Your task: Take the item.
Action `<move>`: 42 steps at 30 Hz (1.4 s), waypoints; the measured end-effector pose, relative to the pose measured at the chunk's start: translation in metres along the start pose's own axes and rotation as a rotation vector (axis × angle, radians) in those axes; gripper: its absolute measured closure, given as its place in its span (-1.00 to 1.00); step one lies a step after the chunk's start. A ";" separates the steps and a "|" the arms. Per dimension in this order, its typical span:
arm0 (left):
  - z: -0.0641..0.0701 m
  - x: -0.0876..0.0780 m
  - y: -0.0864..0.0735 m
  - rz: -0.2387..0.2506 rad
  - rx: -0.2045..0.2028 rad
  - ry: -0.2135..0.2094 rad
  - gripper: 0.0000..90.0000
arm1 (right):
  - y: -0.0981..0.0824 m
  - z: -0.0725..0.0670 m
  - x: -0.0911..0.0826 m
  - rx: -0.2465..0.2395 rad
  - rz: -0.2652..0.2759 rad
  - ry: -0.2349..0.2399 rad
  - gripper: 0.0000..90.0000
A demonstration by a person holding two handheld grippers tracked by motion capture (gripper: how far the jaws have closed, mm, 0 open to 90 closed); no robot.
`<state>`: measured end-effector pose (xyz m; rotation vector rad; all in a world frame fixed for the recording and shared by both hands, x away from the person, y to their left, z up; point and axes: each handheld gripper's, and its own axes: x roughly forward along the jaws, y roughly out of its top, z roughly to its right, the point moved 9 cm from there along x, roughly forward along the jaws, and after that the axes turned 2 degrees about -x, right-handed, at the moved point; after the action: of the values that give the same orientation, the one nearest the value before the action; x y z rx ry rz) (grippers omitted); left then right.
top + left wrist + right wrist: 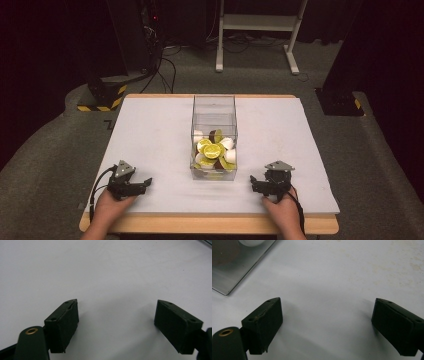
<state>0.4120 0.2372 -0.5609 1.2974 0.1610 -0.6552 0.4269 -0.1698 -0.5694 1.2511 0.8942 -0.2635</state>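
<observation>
The left claw rests low on the near left part of the counter, its jaws spread wide with only bare white surface between them, as the left gripper view shows; the person's left hand grips it from the near edge. The right claw sits on the near right part, jaws likewise wide apart and holding nothing, with the right hand behind it. Between the two claws, a little farther back on the counter's middle line, stands a clear box, apart from both. Its lower part is piled with yellow, white and brown round pieces. In the right gripper view a corner of the box lies at upper left, clear of the jaws.
</observation>
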 end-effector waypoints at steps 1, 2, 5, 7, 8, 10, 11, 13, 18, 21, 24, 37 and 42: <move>0.000 0.000 0.000 0.000 0.001 0.000 -0.56 | 0.000 0.000 0.000 0.000 0.000 0.000 -0.78; 0.000 0.000 0.000 0.000 0.001 0.000 -0.56 | 0.000 0.000 0.000 0.000 0.000 0.001 -0.78; 0.000 0.000 0.000 0.003 -0.003 0.002 -0.56 | 0.000 0.000 0.000 0.000 0.000 0.001 -0.78; 0.000 0.000 0.000 -0.003 0.006 0.001 -0.56 | 0.000 0.000 0.000 0.001 -0.002 0.001 -0.78; 0.000 0.000 0.000 0.005 -0.002 0.001 -0.56 | 0.000 0.000 0.000 0.001 -0.002 0.001 -0.78; 0.001 0.000 0.000 0.004 0.000 0.001 -0.56 | 0.000 0.000 0.000 0.003 -0.002 0.002 -0.79; 0.001 0.000 0.000 0.005 -0.001 0.001 -0.56 | 0.000 0.000 0.000 0.003 -0.001 0.001 -0.79; 0.001 0.000 0.000 0.004 0.003 0.002 -0.56 | 0.000 0.000 0.000 0.004 -0.002 0.001 -0.79; 0.001 0.000 0.000 0.001 0.005 0.012 -0.56 | 0.000 0.000 0.000 0.003 -0.004 0.003 -0.79; 0.000 0.000 0.000 -0.015 0.013 0.010 -0.58 | 0.000 0.000 0.000 0.004 -0.003 0.002 -0.79; 0.003 -0.001 0.004 -0.009 -0.011 -0.006 -0.62 | 0.000 0.000 0.000 0.004 -0.002 0.003 -0.79; 0.031 -0.006 0.030 0.043 0.021 -0.097 -0.60 | 0.000 0.000 0.000 0.000 0.002 0.000 -0.78; 0.052 -0.007 0.042 0.077 0.017 -0.138 -0.60 | 0.000 0.000 0.000 0.001 0.002 0.001 -0.78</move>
<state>0.4157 0.1969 -0.5078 1.2635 -0.0072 -0.6786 0.4271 -0.1699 -0.5695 1.2529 0.8933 -0.2618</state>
